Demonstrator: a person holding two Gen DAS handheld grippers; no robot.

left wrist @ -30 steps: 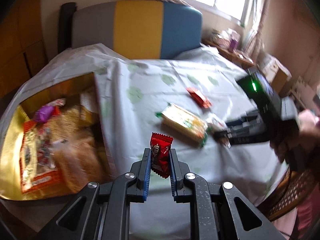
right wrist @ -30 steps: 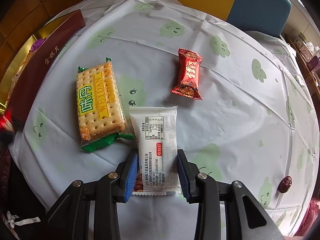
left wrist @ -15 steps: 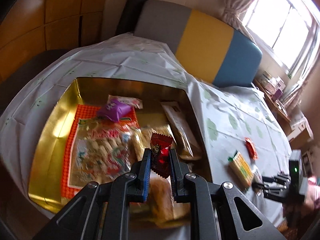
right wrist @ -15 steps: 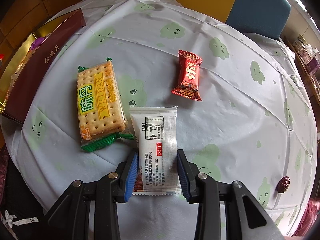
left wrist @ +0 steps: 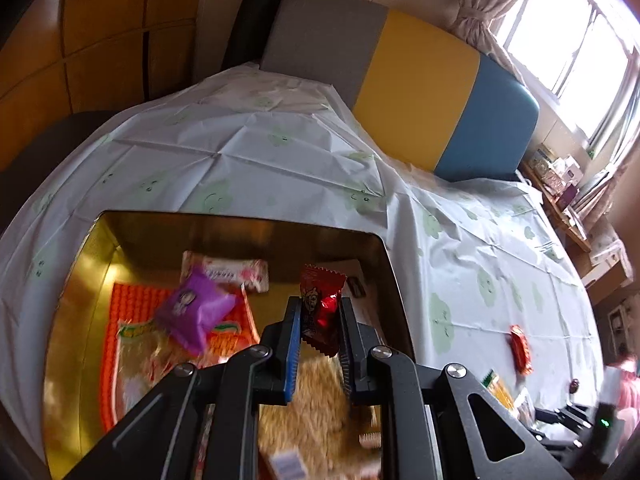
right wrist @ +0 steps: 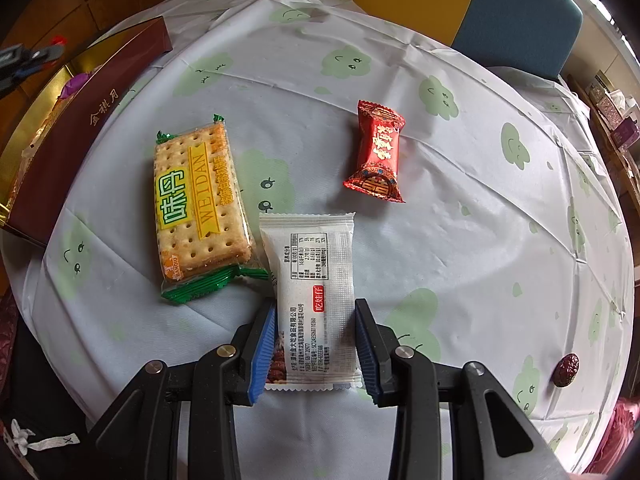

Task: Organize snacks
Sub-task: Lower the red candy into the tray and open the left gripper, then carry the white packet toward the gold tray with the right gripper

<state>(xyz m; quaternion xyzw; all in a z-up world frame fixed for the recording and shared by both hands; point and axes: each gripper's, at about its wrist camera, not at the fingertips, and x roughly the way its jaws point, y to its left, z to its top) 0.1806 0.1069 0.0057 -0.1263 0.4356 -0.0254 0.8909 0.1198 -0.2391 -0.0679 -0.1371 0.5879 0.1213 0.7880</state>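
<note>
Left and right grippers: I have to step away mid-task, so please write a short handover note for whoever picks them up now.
Left gripper: shut on a red candy, held above the gold box.
Right gripper: jaws on either side of the white packet, which lies on the tablecloth; whether it is gripped is unclear.
Done: the box already holds a purple packet and several other snacks.
Left: drop the red candy into the box, then bring over the white packet, the cracker pack, the red wrapped sweet and perhaps the date.
</note>
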